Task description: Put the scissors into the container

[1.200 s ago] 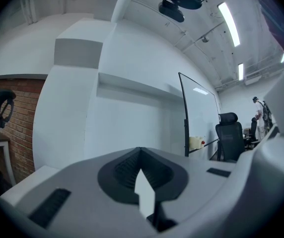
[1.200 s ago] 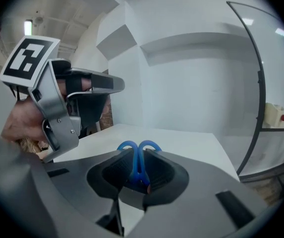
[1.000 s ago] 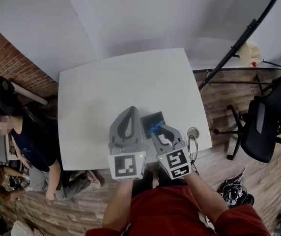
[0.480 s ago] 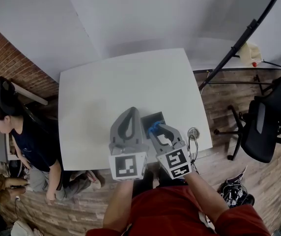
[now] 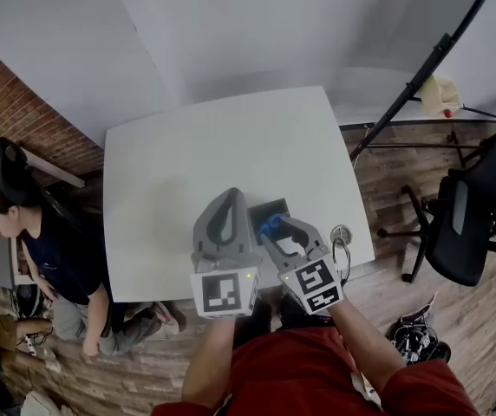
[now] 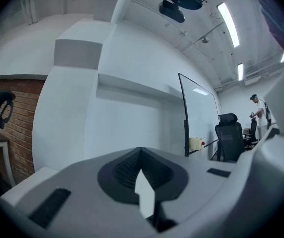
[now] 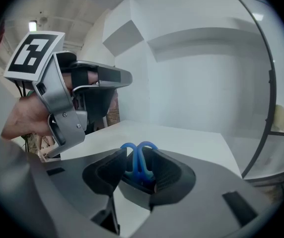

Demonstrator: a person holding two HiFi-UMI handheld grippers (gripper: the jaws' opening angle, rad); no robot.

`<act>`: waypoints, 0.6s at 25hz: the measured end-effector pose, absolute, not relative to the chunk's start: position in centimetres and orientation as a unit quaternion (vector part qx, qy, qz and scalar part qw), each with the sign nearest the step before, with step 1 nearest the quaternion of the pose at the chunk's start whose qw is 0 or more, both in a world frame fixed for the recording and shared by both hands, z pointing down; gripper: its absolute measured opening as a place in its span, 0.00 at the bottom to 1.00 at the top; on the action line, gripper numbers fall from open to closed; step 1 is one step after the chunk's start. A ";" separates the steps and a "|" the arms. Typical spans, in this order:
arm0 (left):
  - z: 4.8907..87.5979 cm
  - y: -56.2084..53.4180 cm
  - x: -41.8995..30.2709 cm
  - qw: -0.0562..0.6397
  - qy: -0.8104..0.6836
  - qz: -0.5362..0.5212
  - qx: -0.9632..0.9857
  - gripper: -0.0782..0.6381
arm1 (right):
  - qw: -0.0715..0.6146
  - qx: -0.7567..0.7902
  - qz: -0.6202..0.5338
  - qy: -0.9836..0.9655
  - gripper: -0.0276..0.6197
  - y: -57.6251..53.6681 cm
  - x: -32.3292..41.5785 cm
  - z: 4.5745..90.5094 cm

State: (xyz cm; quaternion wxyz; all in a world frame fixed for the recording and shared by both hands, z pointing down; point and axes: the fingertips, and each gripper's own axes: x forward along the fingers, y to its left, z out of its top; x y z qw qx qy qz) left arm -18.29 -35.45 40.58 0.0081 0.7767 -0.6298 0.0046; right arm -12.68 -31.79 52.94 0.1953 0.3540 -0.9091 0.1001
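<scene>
Blue-handled scissors (image 5: 270, 224) stand handles-up in a small dark grey container (image 5: 270, 207) near the front edge of the white table (image 5: 187, 154). My right gripper (image 5: 275, 229) is over the container and its jaws are opening. The blue handles (image 7: 139, 160) rise between them out of the container (image 7: 134, 195), and the pads no longer press on them. My left gripper (image 5: 229, 196) is just left of the container, shut and empty. It also shows in the right gripper view as the left gripper (image 7: 77, 103), held by a hand.
A round cable grommet (image 5: 341, 232) with a cord sits at the table's right edge. A black office chair (image 5: 473, 224) and a slanted black stand pole (image 5: 413, 85) are on the right. A seated person (image 5: 48, 241) is at the table's left side, by a brick wall.
My right gripper's jaws have spread apart around the scissors' handles. The scissors stay in the container. My left gripper has not moved.
</scene>
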 end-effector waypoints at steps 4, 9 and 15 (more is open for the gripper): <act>40.5 -35.6 -18.4 0.007 -0.631 0.004 0.776 0.11 | 0.194 0.351 0.095 -0.911 0.30 -31.7 -12.8 52.6; 40.1 -35.7 -18.6 0.003 -0.632 0.001 0.775 0.11 | 0.189 0.343 0.097 -0.915 0.34 -31.4 -12.7 52.2; 39.9 -35.7 -18.7 -0.001 -0.634 -0.002 0.773 0.11 | 0.175 0.333 0.095 -0.922 0.40 -30.8 -13.0 51.7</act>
